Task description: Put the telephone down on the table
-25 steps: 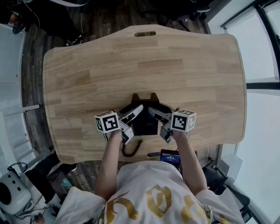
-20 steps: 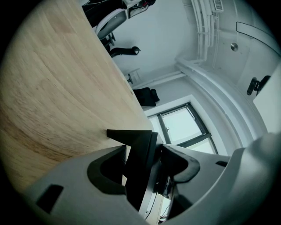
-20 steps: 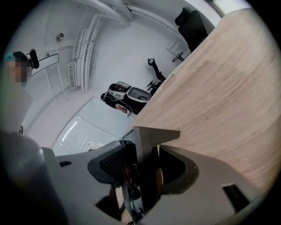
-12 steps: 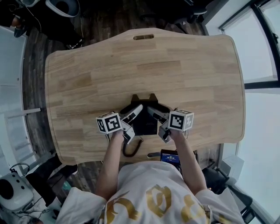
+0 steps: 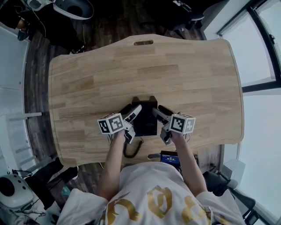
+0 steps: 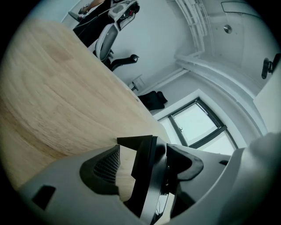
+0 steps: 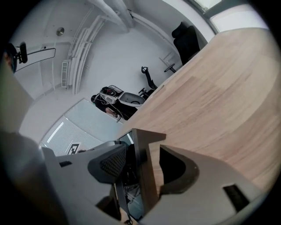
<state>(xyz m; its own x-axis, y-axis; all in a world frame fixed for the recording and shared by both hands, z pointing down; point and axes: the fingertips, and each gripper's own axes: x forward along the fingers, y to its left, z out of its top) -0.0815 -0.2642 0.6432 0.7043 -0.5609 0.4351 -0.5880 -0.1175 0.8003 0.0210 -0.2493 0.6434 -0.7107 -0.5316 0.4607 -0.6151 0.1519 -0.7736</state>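
A black telephone (image 5: 145, 119) lies on the wooden table (image 5: 184, 66) near its front edge, its coiled cord (image 5: 131, 150) trailing toward me. My left gripper (image 5: 135, 123) straddles the phone's left side and its jaws are opening. In the left gripper view the phone's edge (image 6: 147, 184) stands between the pads with bare wood showing beside one of them. My right gripper (image 5: 159, 125) straddles the right side. In the right gripper view the phone's edge (image 7: 142, 176) sits between the jaws with a gap to the right pad (image 7: 178, 169).
A small device with a blue screen (image 5: 170, 157) hangs at the table's front edge under my right arm. Office chairs (image 5: 74, 6) stand beyond the far edge on the dark floor. Windows (image 5: 263, 132) run along the right side.
The phone has settled a little lower onto the tabletop. The left gripper's fingers have spread slightly wider around it. Both hands stay almost where they were.
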